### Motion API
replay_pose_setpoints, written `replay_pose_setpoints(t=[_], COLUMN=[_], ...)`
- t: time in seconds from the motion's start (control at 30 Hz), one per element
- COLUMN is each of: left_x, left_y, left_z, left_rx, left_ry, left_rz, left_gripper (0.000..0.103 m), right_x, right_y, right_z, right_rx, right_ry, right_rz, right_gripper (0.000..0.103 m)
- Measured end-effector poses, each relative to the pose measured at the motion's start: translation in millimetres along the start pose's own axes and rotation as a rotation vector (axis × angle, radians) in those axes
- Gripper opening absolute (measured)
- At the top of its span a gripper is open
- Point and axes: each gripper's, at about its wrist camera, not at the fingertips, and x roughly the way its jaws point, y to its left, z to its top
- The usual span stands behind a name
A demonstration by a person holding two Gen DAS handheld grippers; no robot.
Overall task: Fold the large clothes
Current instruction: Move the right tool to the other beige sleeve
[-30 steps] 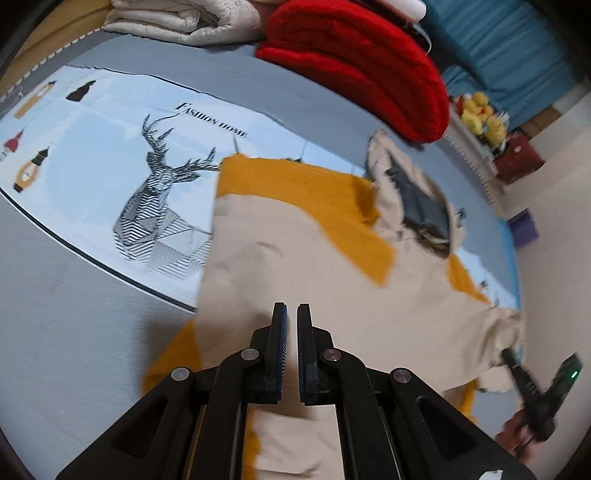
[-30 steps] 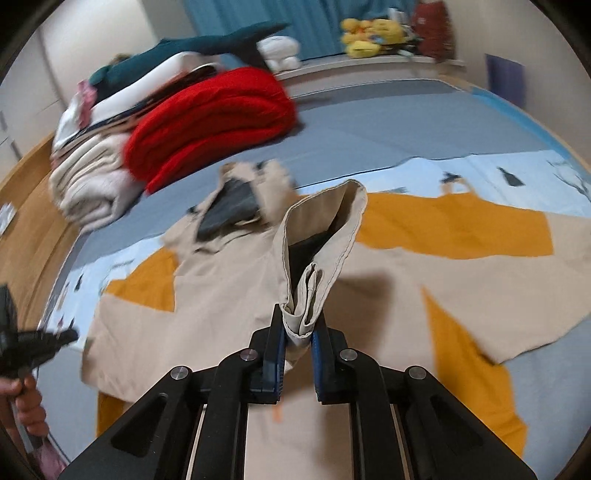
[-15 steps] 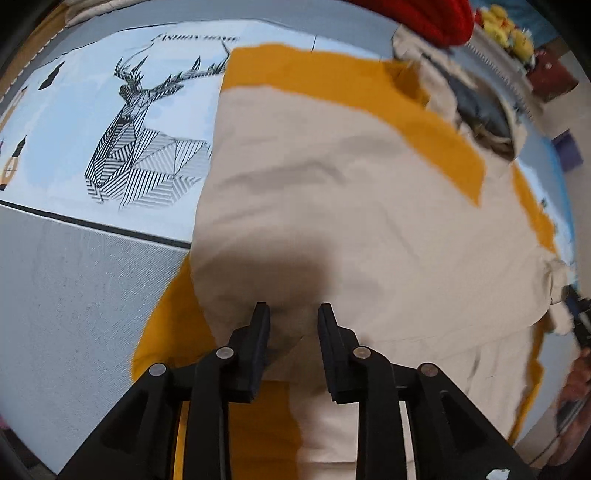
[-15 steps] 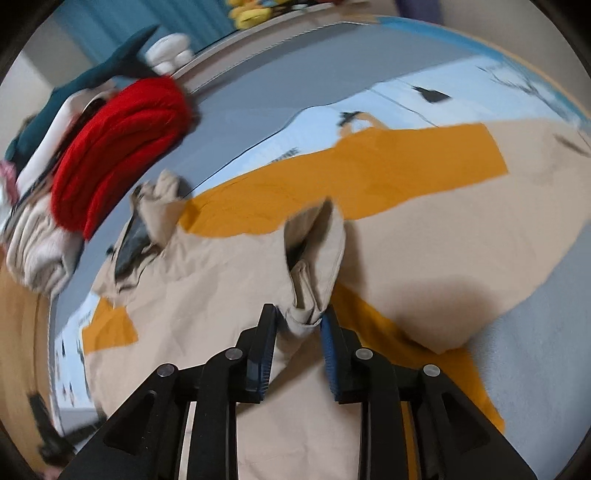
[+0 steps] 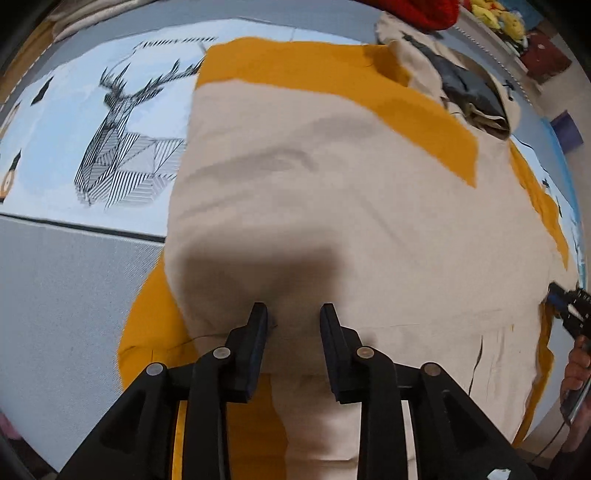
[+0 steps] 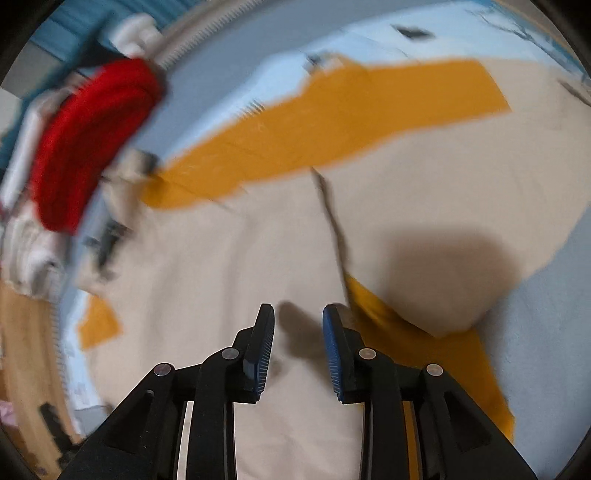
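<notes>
A large beige and mustard-yellow hooded garment [image 5: 332, 192] lies spread on the bed, its dark-lined hood [image 5: 465, 88] at the far right. My left gripper [image 5: 293, 314] is open, low over the garment's near beige edge, holding nothing. In the right wrist view the same garment [image 6: 229, 266] fills the frame, with a folded beige flap [image 6: 424, 229] lying over it. My right gripper [image 6: 298, 315] is open and empty just above the beige cloth. The right gripper also shows at the left wrist view's right edge [image 5: 567, 306].
The bed cover has a light blue panel with a deer print [image 5: 122, 140] and grey borders [image 5: 66, 295]. A red blanket [image 6: 88, 140] and pale folded bedding [image 6: 29, 254] are stacked at the far side. Plush toys [image 5: 495, 18] sit beyond the bed.
My right gripper opened and let go of the beige flap, which now lies flat on the garment. My left gripper opened wider and dropped closer to the cloth.
</notes>
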Motion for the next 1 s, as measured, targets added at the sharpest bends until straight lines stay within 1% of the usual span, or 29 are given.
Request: replay_pose_setpoints(t=[0.03, 0.1, 0.17, 0.27, 0.33, 0.4, 0.47, 0.57, 0.67, 0.8, 1.0], left_x=[-2, -9, -12, -6, -3, -3, -3, -10, -16, -27, -45], left_y=[1, 1, 3, 9, 10, 6, 0, -3, -8, -21, -34], left_z=[0, 1, 0, -1, -2, -2, 1, 2, 2, 0, -13], left_rx=[0.001, 0.005, 0.003, -0.007, -0.006, -0.004, -0.005, -0.006, 0.004, 0.007, 0.033], left_ry=[-0.003, -0.025, -0.037, -0.019, -0.005, -0.005, -0.016, -0.035, -0.056, -0.094, -0.153], left_rz=[0.001, -0.006, -0.019, 0.0, 0.016, 0.019, 0.015, -0.009, -0.004, -0.016, -0.015], left_gripper=[0.026, 0.026, 0.026, 0.026, 0.026, 0.026, 0.026, 0.026, 0.026, 0.027, 0.027], right_x=[5, 6, 1, -12, -19, -21, -19, -12, -10, -22, -53], right_y=[-5, -8, -9, -3, 5, 11, 12, 5, -4, -6, 2], right_z=[-1, -2, -1, -1, -1, -1, -1, 2, 1, 2, 1], right_rx=[0.015, 0.02, 0.013, -0.008, -0.039, -0.057, -0.047, -0.03, -0.006, -0.013, -0.085], right_ry=[0.014, 0.012, -0.015, -0.085, -0.125, -0.131, -0.119, -0.081, -0.067, -0.102, -0.192], right_rz=[-0.029, -0.087, -0.105, -0.104, -0.087, -0.084, -0.082, -0.085, -0.115, -0.118, -0.116], right_gripper=[0.029, 0.029, 0.029, 0.029, 0.029, 0.029, 0.029, 0.029, 0.029, 0.029, 0.029])
